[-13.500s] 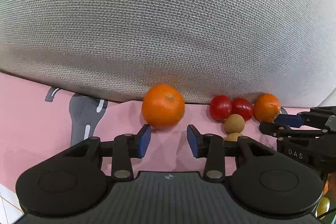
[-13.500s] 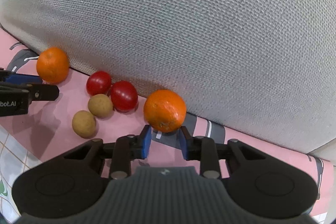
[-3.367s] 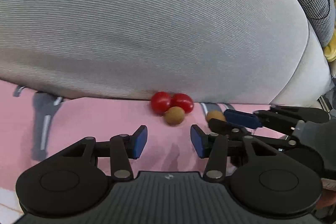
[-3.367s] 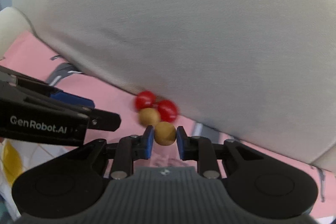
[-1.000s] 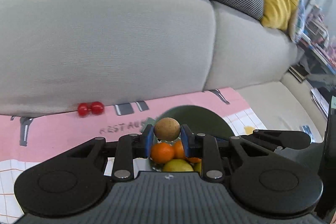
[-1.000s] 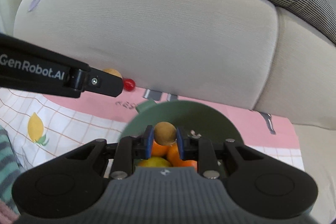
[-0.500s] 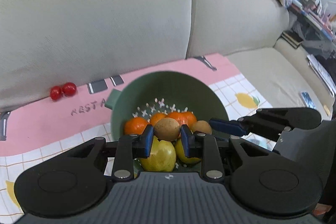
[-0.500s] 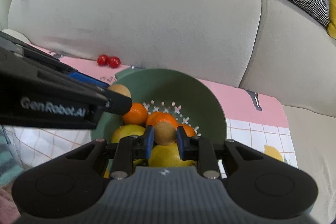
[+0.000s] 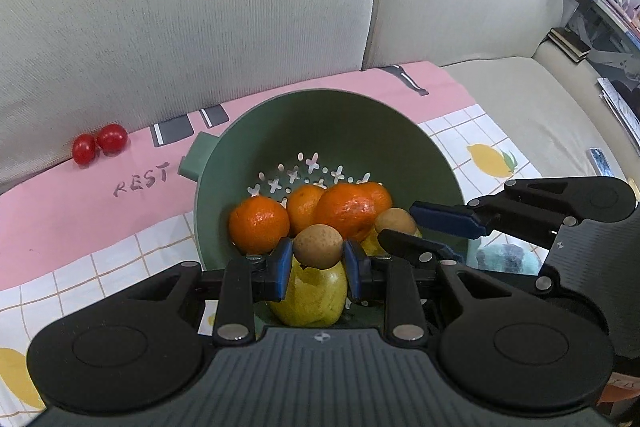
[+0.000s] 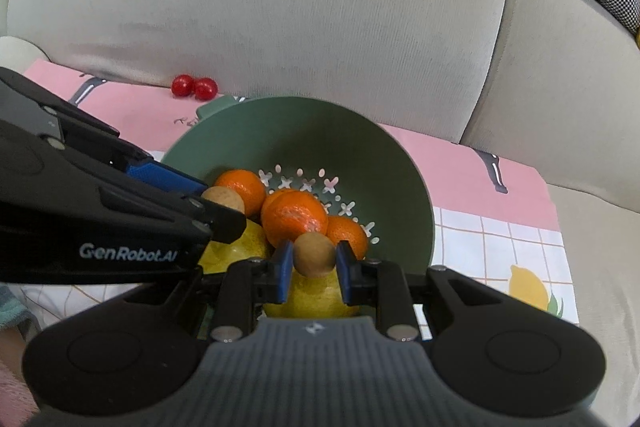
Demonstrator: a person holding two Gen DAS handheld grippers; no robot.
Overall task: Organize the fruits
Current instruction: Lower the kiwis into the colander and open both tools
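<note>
Hovering over the green colander (image 9: pixel 420 143) of oranges, the left gripper (image 9: pixel 319 259) and right gripper (image 10: pixel 311 261) each clamp one small brown fruit (image 9: pixel 319 245), (image 10: pixel 314 253).

Oranges (image 9: pixel 259 225) in colander (image 9: pixel 420 147); tomatoes (image 9: pixel 100 143) behind-left.

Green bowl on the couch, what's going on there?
A person with two handheld grippers is gathering fruit into the green bowl. The left gripper and the right gripper each clamp a small brown fruit above the oranges and yellow fruit inside. Two red tomatoes sit on the pink cloth by the cushion.
</note>
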